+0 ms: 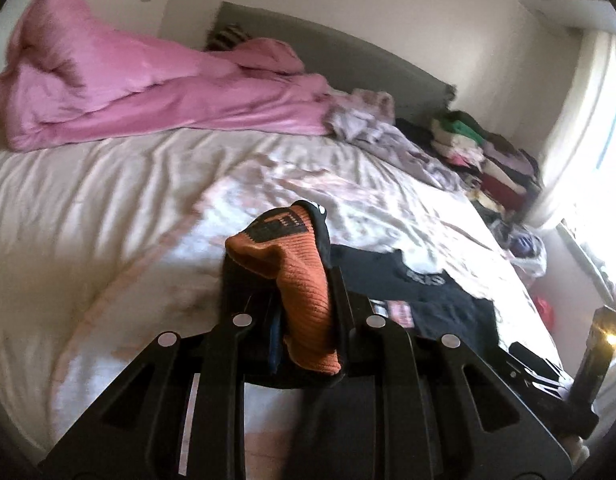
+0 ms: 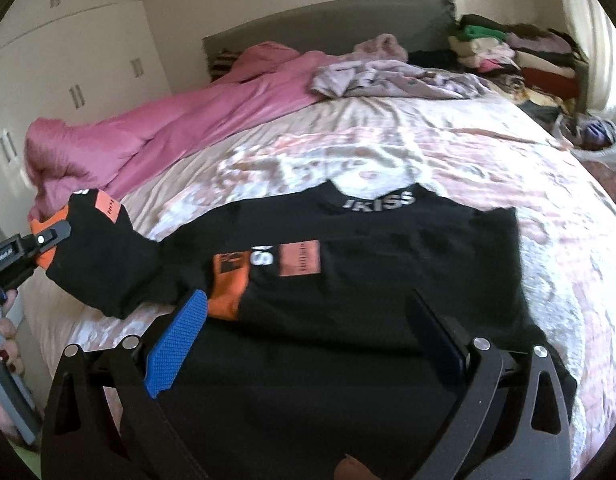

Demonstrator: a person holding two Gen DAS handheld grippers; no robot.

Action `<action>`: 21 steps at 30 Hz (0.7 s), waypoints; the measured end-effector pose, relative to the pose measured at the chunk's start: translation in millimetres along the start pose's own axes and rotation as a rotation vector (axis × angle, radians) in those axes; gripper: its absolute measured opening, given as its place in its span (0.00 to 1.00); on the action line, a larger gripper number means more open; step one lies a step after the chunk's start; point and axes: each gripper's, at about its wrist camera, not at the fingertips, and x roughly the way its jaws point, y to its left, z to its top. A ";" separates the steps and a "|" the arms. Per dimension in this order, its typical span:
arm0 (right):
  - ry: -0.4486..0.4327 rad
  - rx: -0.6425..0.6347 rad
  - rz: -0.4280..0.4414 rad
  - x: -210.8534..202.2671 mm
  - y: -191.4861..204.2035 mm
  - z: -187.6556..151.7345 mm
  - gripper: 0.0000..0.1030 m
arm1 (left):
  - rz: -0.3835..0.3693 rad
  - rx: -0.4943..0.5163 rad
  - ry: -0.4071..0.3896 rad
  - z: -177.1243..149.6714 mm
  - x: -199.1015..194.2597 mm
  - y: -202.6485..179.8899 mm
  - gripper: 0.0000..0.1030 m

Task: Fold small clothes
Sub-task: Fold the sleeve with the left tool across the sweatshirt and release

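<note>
- The left gripper has its fingers drawn narrow and clamped on the orange cuff of a sleeve, low in the centre of the left wrist view; the cloth stands bunched above the fingers.
- In the right wrist view that sleeve is lifted off the bed at the left edge of the frame.
- The right gripper has its fingers wide apart and holds nothing; the blue pad at lower left hangs over the shirt, near the other orange cuff.
- The black shirt, printed with white letters and orange patches, lies spread across the middle of the bed, beyond the right fingers.
- Further out: a pink duvet at upper left, a pile of clothes at upper right.
- Risk, as I judge it: the grip is only on the cuff's edge, so the knit could slip free mid-fold, or the pull could drag and wrinkle the shirt's body, since nothing pins it.
</note>
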 end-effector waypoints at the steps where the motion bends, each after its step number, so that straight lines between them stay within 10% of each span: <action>1: -0.003 0.016 -0.006 -2.1 -6.6 -0.5 0.96 | -0.016 0.015 0.013 -1.8 6.5 -11.1 0.13; 15: -0.014 0.155 -0.032 -12.6 -64.6 -3.6 0.96 | -0.164 0.149 0.152 -41.6 55.7 -89.5 0.00; 21: 0.065 0.122 0.008 8.7 -47.6 -12.2 0.96 | -0.082 0.176 0.138 -44.3 52.0 -79.8 0.26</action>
